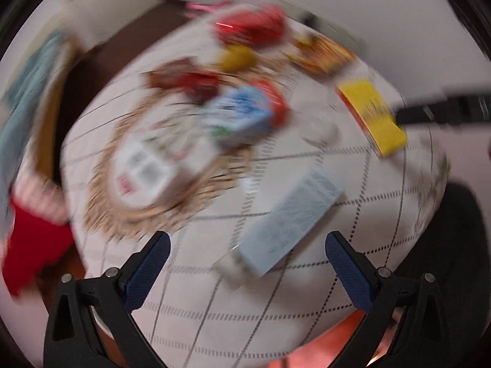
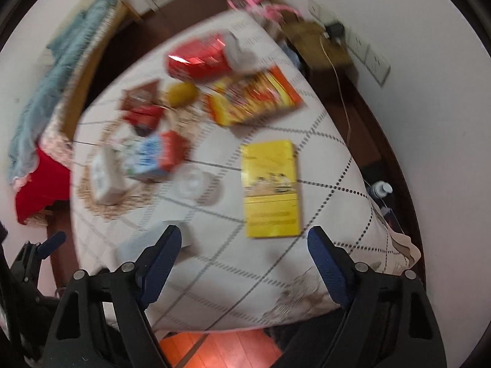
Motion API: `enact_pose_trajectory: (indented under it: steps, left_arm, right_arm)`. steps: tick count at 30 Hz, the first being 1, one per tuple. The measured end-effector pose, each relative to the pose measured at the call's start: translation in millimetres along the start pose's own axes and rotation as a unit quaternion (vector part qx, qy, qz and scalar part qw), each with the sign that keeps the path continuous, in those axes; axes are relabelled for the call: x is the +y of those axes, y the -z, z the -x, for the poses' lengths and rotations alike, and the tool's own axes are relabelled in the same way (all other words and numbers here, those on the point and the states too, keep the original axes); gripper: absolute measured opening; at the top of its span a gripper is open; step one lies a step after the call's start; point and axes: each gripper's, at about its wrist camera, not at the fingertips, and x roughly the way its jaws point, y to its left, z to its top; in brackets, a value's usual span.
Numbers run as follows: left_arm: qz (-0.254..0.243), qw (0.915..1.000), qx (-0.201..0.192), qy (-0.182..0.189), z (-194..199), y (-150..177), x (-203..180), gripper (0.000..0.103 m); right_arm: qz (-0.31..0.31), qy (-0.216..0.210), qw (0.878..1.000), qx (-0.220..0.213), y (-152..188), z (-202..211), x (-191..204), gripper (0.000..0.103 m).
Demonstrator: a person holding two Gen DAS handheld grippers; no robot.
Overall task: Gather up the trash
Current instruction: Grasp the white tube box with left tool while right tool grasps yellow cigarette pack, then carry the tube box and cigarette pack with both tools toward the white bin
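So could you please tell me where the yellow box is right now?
In the right wrist view, the yellow box lies flat on the checked tablecloth, just ahead of the open right gripper, below the orange snack packet and right of a clear plastic lid.

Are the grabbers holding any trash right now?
No. The left hand-held gripper and right hand-held gripper are both open, holding nothing above the table.

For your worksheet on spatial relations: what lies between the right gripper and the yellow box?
Only bare checked tablecloth separates the right gripper from the yellow box, seen in the right wrist view.
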Motion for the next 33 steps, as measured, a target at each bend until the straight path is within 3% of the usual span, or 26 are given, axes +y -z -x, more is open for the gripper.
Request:
enact_pose_trajectory:
  steps: [5, 9, 10, 13, 16, 20, 23, 27, 30, 33]
  left_arm:
    - [-0.066, 0.9971, 0.034, 0.017, -39.3, -18.7, -20.1, 0.094]
    - [-0.072, 0.9953, 0.052, 0.038, -49.7, -24.3, -21.5, 0.066]
    - [-0.063, 0.9957, 0.051, 0.044, -48.5, -25.8, -19.3, 0.052]
    - [-0.022, 0.9969, 0.054, 0.052, -43.7, -26.4, -6.1, 0.038]
    - [0.041, 0.9964, 0.061, 0.042, -41.4, -21.3, 14.3, 0.036]
    - [0.132, 0.9898, 0.050, 0.017, -33.2, -8.4, 46.8, 0.034]
    - [0.180, 0.9830, 0.036, 0.004, -26.4, 6.5, 65.9, 0.034]
    - [0.202, 0.9790, 0.025, 0.014, -24.4, 23.8, 77.9, 0.035]
    - [0.191, 0.9814, 0.018, 0.007, -21.6, 29.2, 76.3, 0.038]
    - [0.178, 0.9839, 0.014, 0.005, -23.0, 31.8, 78.0, 0.039]
  right_arm:
    - [0.003, 0.013, 1.000, 0.021, -12.8, -44.0, -8.0, 0.086]
    - [0.007, 0.024, 0.999, 0.033, -20.5, -68.6, -4.4, 0.086]
    - [0.010, 0.029, 0.999, 0.034, -21.8, -73.3, -3.5, 0.086]
    - [0.025, 0.055, 0.998, 0.025, -22.8, -81.1, 3.3, 0.086]
    - [0.050, 0.082, 0.995, 0.013, -21.6, -85.0, 14.7, 0.084]
    - [0.099, 0.123, 0.987, -0.006, -11.4, -84.2, 31.9, 0.058]
    - [0.120, 0.118, 0.986, 0.003, 3.0, -80.1, 42.0, 0.058]
    - [0.146, 0.101, 0.984, 0.019, 36.0, -74.4, 60.0, 0.058]
    - [0.177, 0.116, 0.977, 0.020, 58.3, -71.1, 71.9, 0.058]
    - [0.165, 0.107, 0.980, 0.016, 70.5, -71.4, 73.0, 0.058]
